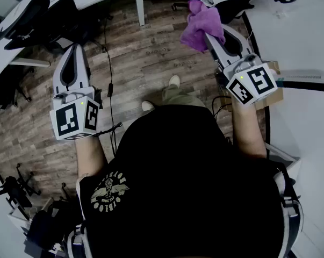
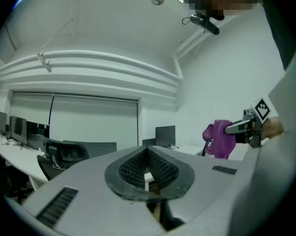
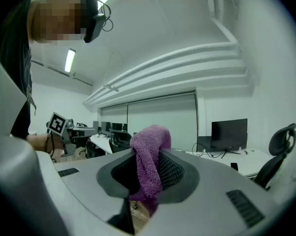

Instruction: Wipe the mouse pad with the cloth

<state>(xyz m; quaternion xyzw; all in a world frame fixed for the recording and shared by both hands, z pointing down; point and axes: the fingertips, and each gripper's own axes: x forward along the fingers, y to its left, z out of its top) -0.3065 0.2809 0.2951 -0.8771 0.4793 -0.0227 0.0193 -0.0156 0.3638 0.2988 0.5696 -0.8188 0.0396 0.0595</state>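
left tongs (image 1: 74,47) held out over the wooden floor (image 1: 145,52), tips pressed together, nothing between them, idle. across to the right tongs (image 3: 147,178): clenched on the purple cloth (image 3: 148,151), one fold bulging above the pads, the rest drooping loose. no mouse pad in any view, so by my read the wiping hasn't begun. to do it well: bring the cloth to the pad on its table, lay the loose bunch flat, keep the grip firm, and let the left tongs pin the pad's edge.
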